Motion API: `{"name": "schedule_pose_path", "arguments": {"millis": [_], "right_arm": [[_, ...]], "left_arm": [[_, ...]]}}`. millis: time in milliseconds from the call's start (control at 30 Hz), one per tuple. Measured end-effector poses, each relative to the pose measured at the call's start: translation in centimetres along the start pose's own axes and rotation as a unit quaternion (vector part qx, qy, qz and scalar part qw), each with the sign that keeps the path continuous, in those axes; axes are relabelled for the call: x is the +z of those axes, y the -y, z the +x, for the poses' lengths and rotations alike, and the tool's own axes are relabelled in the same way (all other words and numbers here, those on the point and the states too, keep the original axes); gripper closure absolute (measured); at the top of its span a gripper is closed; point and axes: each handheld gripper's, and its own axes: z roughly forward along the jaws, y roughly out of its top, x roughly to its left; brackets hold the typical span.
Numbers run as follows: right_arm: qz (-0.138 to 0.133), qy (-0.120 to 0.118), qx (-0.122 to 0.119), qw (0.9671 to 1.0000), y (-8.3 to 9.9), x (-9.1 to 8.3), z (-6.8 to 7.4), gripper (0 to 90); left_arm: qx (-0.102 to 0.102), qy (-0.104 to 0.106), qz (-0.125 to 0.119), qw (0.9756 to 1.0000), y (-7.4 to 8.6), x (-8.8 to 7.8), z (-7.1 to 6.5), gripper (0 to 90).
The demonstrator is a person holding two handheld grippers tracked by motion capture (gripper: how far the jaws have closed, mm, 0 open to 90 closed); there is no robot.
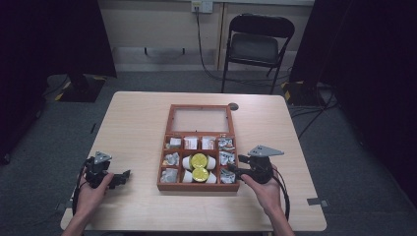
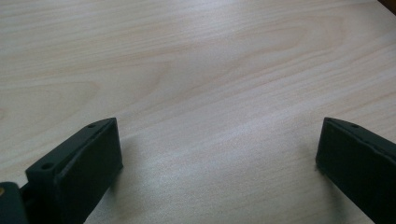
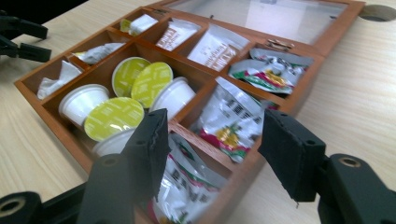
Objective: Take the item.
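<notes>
An open wooden box sits mid-table, its glass lid laid back flat. The compartments hold yellow-lidded white capsules in the centre and sachets and foil packets around them. My right gripper hovers at the box's right side, over its right-hand column. Its jaws stand partly apart and press on nothing. My left gripper rests on bare tabletop left of the box, jaws wide with nothing between them.
A round cable hole lies in the table just behind the lid. A black folding chair stands beyond the far edge. Bare wood stretches on both sides of the box.
</notes>
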Motion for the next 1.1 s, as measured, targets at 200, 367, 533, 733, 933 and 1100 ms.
{"name": "schedule_pose_path", "arguments": {"millis": [200,367,533,733,933,1100], "right_arm": [[0.000,-0.013,-0.009,0.9999,-0.8,0.9,0.9,39.0],[0.009,-0.022,-0.023,0.9995,-0.9,2.0,1.9,38.7],[0.009,-0.029,-0.025,0.9992,-1.1,2.4,2.3,39.6],[0.013,-0.044,-0.036,0.9983,-1.6,3.4,3.3,41.0],[0.016,-0.054,-0.044,0.9974,-2.4,4.1,3.9,41.2],[0.019,-0.063,-0.058,0.9961,-2.9,5.2,4.9,40.8]], "left_arm": [[0.000,0.000,0.000,1.0000,0.0,0.0,0.0,0.0],[0.000,0.000,0.000,1.0000,0.0,0.0,0.0,0.0],[0.000,0.000,0.000,1.0000,0.0,0.0,0.0,0.0],[0.000,0.000,0.000,1.0000,0.0,0.0,0.0,0.0],[0.000,0.000,0.000,1.0000,0.0,0.0,0.0,0.0],[0.000,0.000,0.000,1.0000,0.0,0.0,0.0,0.0]]}}
